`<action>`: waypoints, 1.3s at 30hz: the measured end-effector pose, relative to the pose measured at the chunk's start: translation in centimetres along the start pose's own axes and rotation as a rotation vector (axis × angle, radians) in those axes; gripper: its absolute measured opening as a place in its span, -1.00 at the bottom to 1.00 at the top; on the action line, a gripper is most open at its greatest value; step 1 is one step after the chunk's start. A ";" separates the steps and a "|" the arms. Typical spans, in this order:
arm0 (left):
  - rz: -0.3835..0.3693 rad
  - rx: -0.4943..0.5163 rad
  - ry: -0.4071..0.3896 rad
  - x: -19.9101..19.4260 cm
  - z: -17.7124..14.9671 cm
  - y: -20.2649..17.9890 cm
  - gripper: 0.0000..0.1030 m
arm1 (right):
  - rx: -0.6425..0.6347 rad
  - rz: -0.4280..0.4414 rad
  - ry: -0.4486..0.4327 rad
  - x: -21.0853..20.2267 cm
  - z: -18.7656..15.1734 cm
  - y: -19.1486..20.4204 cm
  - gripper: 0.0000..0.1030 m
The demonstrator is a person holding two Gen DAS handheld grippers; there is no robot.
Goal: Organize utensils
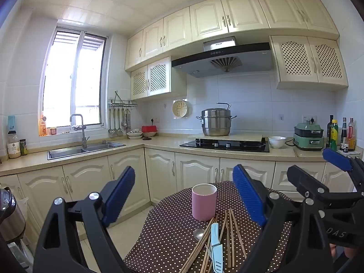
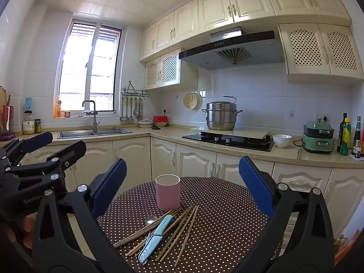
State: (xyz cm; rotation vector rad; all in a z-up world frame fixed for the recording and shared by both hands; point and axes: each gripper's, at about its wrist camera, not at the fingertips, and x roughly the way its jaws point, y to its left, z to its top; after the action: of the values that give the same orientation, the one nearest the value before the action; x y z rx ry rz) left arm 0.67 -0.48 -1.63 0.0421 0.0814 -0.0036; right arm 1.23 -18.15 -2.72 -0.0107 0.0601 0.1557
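Nothing is sorted yet: your left gripper point(image 1: 184, 195) and right gripper point(image 2: 183, 185) hover wide open and empty. Chopsticks point(image 2: 182, 227), a blue knife point(image 2: 154, 238) and a spoon point(image 2: 151, 220) lie loose on the dotted table point(image 2: 227, 216), just beside the empty pink cup point(image 2: 168, 192).

The left gripper point(image 1: 184, 195) points level, its jaws wide apart and holding nothing. The right gripper point(image 2: 182, 182) sits beside it, level, wide apart and empty too.

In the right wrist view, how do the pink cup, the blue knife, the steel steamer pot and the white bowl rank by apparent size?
1. Steel steamer pot
2. Pink cup, similar to the pot; it is nearer the camera, so unsure.
3. Blue knife, long but slim.
4. White bowl, farther away.
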 end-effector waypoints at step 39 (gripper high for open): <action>0.005 -0.001 0.017 0.4 -0.2 0.6 0.67 | -0.004 0.000 0.009 0.2 -0.3 0.5 0.88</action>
State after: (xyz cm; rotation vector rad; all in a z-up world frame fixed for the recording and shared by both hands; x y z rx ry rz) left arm 1.03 0.09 -1.81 0.0413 0.0984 0.0021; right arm 1.34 -17.60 -3.08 -0.0153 0.0684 0.1554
